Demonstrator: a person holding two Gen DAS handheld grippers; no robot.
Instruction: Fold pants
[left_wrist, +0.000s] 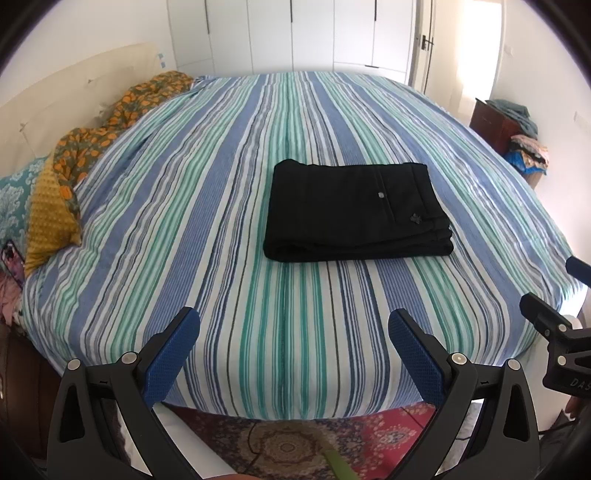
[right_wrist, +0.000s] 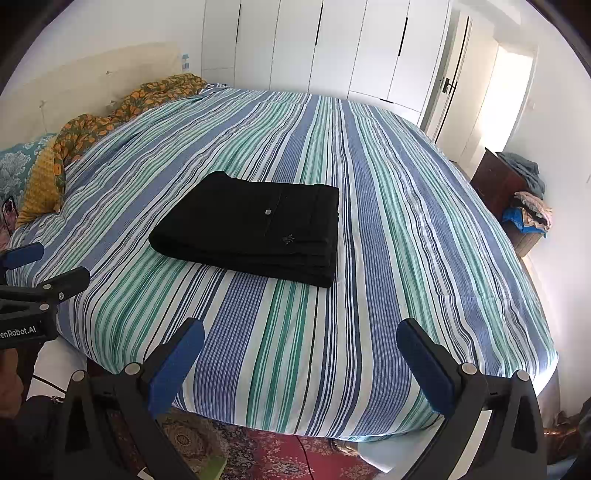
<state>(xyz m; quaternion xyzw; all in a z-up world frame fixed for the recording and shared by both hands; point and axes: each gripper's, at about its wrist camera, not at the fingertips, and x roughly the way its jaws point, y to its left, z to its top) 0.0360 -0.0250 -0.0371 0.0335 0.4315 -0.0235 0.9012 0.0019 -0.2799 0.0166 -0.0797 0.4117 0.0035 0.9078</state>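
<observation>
**Pants folded on the bed, both my grippers empty and spread**

The black pants (left_wrist: 357, 212) lie in a compact folded stack on the striped bedspread (left_wrist: 229, 206), roughly at the middle of the bed. The layers show along the near edge, and a small pale button and a little emblem sit on the top face toward the right end. Nothing touches the stack.

My left gripper (left_wrist: 293, 325) hangs above the near edge of the bed, well short of the pants, its blue-padded fingers (left_wrist: 170, 356) spread wide with nothing between them. My right gripper (right_wrist: 300, 334) is held the same way just beside it, its two fingers far apart and empty, also short of the stack. Each one shows at the edge of the other's view.

Along the left side of the bed, against the pale headboard (left_wrist: 66, 88), lies a rumpled orange-patterned cloth (left_wrist: 110, 122), with a mustard pillow (left_wrist: 51, 214) and a teal patterned pillow (left_wrist: 13, 199) beside it. White wardrobe doors (right_wrist: 332, 44) line the far wall. To the right stands a dark wooden cabinet (right_wrist: 498, 181) with a pile of clothes (right_wrist: 532, 214) by it. A red patterned rug (left_wrist: 295, 443) covers the floor below the bed's near edge.
</observation>
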